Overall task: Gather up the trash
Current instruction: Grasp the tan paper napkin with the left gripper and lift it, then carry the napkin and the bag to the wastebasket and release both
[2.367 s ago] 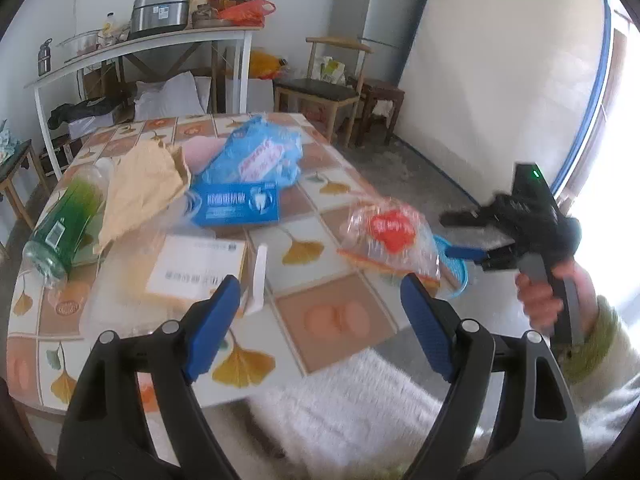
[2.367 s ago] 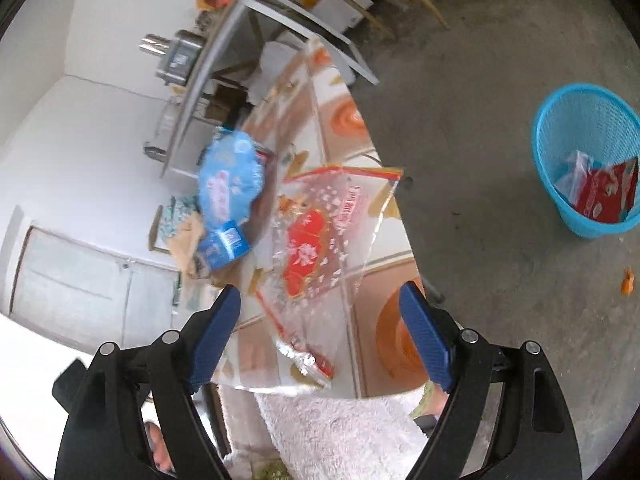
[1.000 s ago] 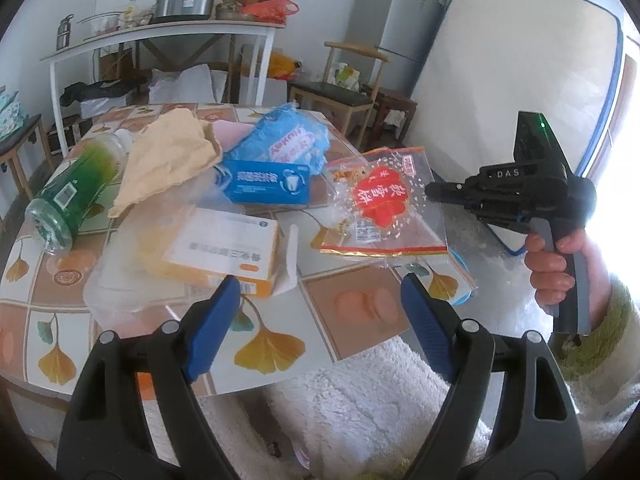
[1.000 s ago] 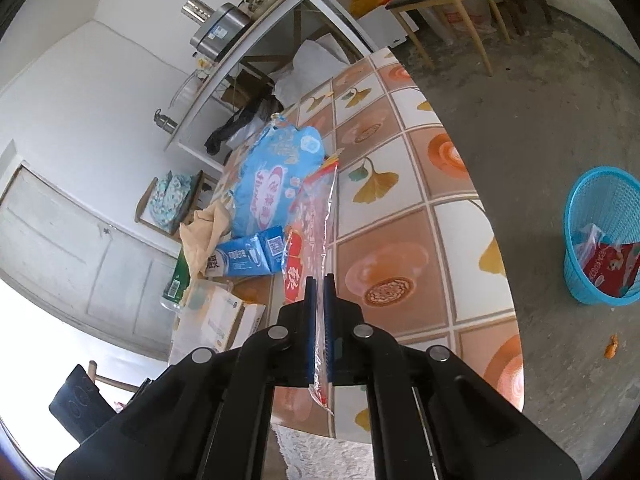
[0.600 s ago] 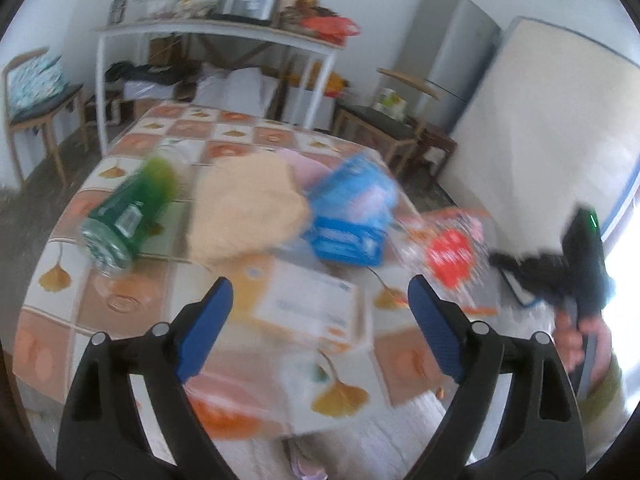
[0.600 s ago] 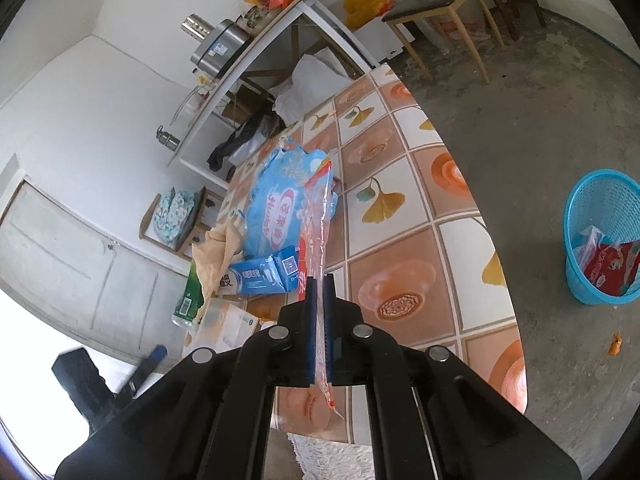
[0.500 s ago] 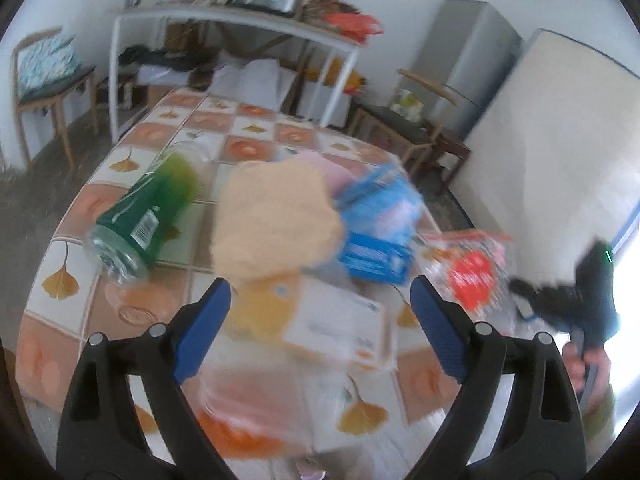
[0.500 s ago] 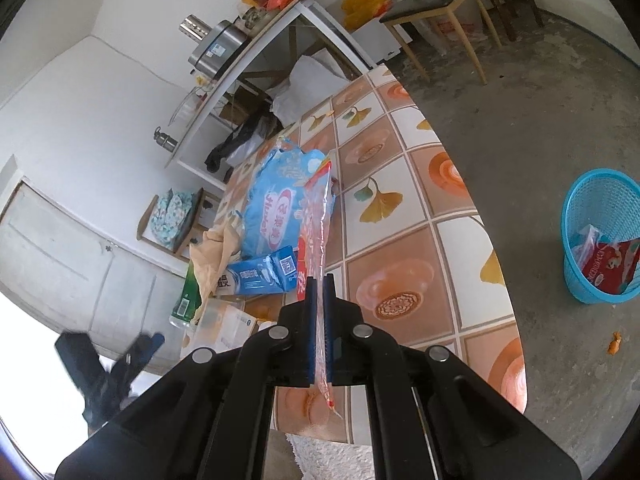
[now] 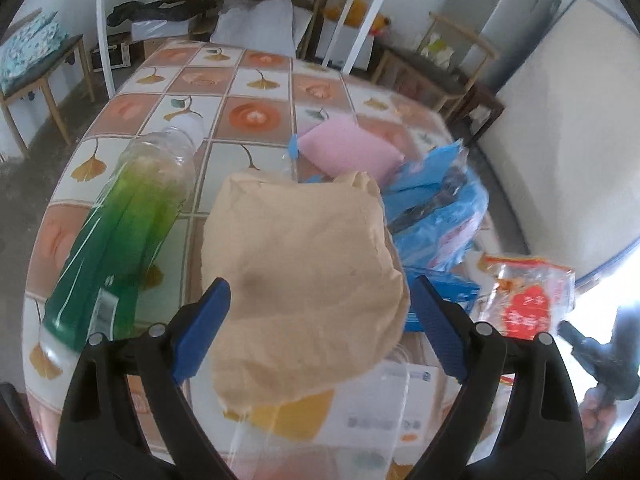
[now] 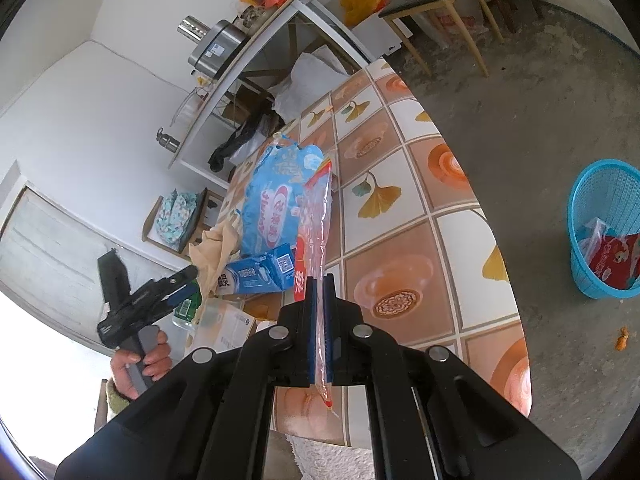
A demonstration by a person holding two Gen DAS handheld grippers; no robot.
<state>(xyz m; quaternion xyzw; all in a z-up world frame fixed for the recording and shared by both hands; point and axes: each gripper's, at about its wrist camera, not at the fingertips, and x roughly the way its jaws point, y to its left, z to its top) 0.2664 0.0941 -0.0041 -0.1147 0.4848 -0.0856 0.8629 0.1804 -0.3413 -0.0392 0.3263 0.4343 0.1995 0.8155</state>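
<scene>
Right claw [image 10: 319, 296] pinches the clear red-printed bag [image 10: 316, 216] tight above the worktop [image 10: 420, 216]; blue basket [image 10: 608, 236] waits at three o'clock. Left claw [image 9: 320, 320], jaws just widened and empty, straddles the tan paper bag [image 9: 304, 280]: drop lower, then squeeze.

On the surface [image 9: 260, 80], a bottle [image 9: 120, 232] lies at the left, a paper bag [image 9: 308, 272] just right of it, and a plastic pack [image 9: 436, 216] right of the bag. A sponge [image 9: 348, 148] sits behind the bag. A box [image 9: 380, 404] lies before it, partly under it. A basket [image 10: 604, 232] stands on the floor, well right of the surface.
</scene>
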